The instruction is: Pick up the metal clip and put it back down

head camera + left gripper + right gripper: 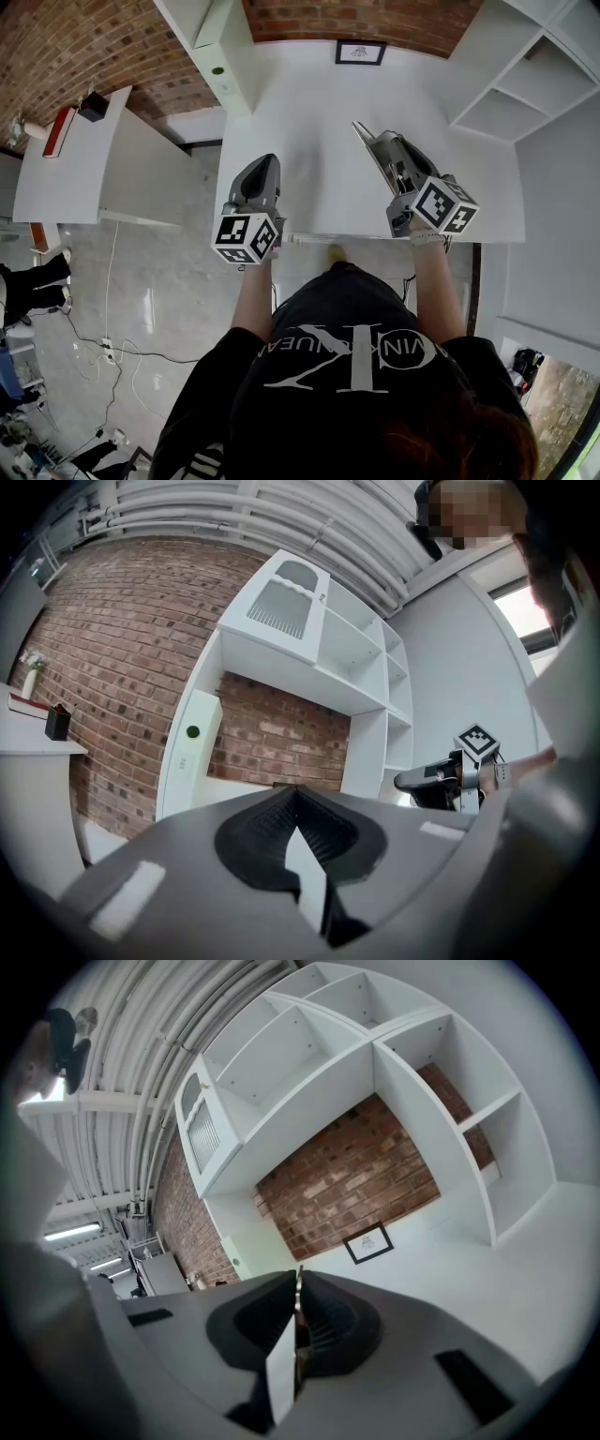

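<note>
Two grippers over one white table (pixel 309 141). Left gripper (pixel 298 801) jaws together, nothing between. Right gripper (pixel 362 132) jaws clamped on one thin metal clip (pixel 299 1288), off the tabletop. One framed picture (pixel 360 52) at the back.

White table (pixel 314 112), small framed picture (pixel 360 52) at its far edge

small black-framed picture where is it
The small black-framed picture stands top centre in the head view, against the red brick wall, beyond the right gripper.

left tool (pixel 266 159): over white table (pixel 309 84) | right tool (pixel 366 136): pinching metal clip (pixel 357 126)
</note>
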Demonstrator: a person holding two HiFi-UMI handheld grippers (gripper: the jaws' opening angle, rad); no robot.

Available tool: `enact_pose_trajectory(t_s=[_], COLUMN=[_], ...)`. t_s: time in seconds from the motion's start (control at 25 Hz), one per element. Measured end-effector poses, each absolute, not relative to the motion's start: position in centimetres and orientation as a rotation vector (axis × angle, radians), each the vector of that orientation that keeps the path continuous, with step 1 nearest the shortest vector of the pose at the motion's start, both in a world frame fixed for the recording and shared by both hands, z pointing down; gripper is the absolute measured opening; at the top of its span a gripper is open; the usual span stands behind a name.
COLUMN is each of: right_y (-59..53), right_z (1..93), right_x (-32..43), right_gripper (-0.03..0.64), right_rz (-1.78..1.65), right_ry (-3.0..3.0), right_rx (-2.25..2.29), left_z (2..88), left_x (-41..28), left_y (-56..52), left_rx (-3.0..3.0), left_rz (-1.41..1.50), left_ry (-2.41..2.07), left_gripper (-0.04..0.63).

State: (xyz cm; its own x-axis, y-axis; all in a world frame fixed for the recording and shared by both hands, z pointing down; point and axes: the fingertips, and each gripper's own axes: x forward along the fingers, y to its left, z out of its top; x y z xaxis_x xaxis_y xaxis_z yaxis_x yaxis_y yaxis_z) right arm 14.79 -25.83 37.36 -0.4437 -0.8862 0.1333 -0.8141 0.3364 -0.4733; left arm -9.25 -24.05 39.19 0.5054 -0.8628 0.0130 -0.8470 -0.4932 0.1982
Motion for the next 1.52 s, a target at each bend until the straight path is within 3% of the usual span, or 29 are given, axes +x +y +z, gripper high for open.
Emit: enact_pose_trajectory(t_s=[1.52], right_y=[-28.7], right_z=[44.7], right_x=[12.9], right_gripper=[0.029], right_rz=[-0.976], right_ry=[2.502], right_rx=[-1.519], left_z=[45.1], left_x=[-10.0], left_y=[-25.5], left_rx=[2.448], left_rz=[0.003], left_ry=[-1.504], left_gripper=[0.009])
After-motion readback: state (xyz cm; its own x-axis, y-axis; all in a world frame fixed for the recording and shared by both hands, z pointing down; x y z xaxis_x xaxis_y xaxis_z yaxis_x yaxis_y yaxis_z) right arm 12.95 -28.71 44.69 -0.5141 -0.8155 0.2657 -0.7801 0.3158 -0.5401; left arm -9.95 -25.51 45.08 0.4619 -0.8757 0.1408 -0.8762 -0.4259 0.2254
